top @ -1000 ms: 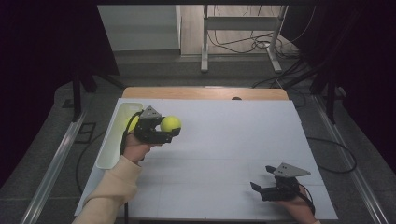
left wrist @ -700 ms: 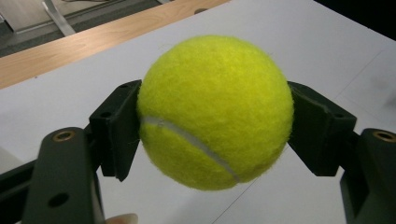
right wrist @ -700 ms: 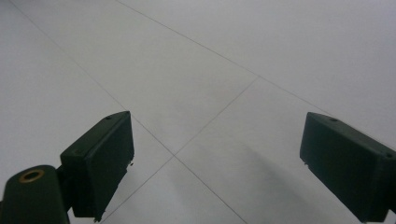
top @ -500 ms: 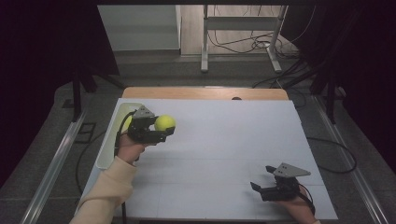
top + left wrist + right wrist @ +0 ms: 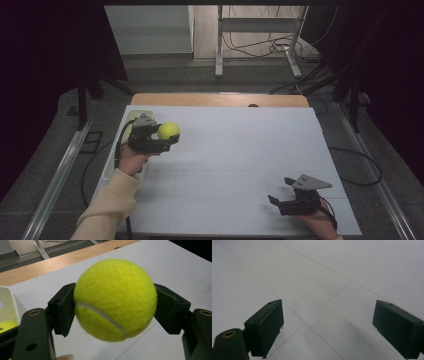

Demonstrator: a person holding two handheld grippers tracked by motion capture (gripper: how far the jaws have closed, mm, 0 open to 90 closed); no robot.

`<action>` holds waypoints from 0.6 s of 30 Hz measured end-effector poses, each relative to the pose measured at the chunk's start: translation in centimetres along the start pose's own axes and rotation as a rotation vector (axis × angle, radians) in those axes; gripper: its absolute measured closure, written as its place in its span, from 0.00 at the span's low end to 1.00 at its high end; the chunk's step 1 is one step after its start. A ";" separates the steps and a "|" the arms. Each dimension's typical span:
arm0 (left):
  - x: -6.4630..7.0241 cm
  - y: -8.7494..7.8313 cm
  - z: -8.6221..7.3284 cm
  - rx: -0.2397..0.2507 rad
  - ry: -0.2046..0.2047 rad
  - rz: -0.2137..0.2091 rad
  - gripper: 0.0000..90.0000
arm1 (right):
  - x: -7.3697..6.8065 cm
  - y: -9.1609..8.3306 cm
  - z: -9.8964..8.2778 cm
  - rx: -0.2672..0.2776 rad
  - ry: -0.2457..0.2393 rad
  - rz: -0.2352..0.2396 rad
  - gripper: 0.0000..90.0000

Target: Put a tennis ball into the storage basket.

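From the high view I see my left gripper near the table's left edge, clamped on a yellow tennis ball held above the white surface, just beside a white bin at the table's edge. In the left gripper view the jaws press the ball at opposite sides, approx. at its widest, w/ another yellow ball in the bin. My right gripper sits low at the near right, jaws wide apart, nothing btwn them. Risk, as I judge it: the fuzzy round ball could roll out of the flat pads if grip eases, then bounce off the table. No brand or writing legible on the ball, just its white seam.
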State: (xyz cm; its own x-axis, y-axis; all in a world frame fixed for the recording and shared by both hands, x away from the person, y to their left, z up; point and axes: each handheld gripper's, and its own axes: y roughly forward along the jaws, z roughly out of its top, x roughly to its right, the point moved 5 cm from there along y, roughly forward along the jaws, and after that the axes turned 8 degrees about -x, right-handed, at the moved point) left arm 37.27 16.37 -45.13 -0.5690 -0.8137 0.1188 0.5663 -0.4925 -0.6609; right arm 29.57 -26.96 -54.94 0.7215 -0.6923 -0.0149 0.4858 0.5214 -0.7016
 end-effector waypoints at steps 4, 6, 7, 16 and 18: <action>-0.3 -0.4 -0.2 0.007 -0.008 0.005 0.29 | 0.0 0.0 0.0 -0.001 0.000 0.000 0.12; -0.5 -0.5 -0.2 0.010 -0.013 0.007 0.29 | 0.0 0.0 0.0 -0.001 0.000 0.000 0.11; -0.5 -0.5 -0.2 0.010 -0.013 0.007 0.29 | 0.0 0.0 0.0 -0.001 0.000 0.000 0.11; -1.8 -1.3 -0.6 0.019 -0.040 0.026 0.29 | 0.0 0.0 0.0 -0.004 -0.001 -0.001 0.12; -2.0 -1.5 -0.8 0.022 -0.048 0.030 0.29 | 0.0 0.0 0.0 -0.004 -0.001 -0.001 0.11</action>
State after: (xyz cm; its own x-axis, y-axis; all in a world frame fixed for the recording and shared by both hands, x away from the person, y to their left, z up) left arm 37.10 19.03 -44.91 -0.5227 -0.8417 0.1353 0.5960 -0.4743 -0.6479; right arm 29.57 -26.90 -54.96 0.7218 -0.6920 -0.0135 0.4842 0.5188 -0.7046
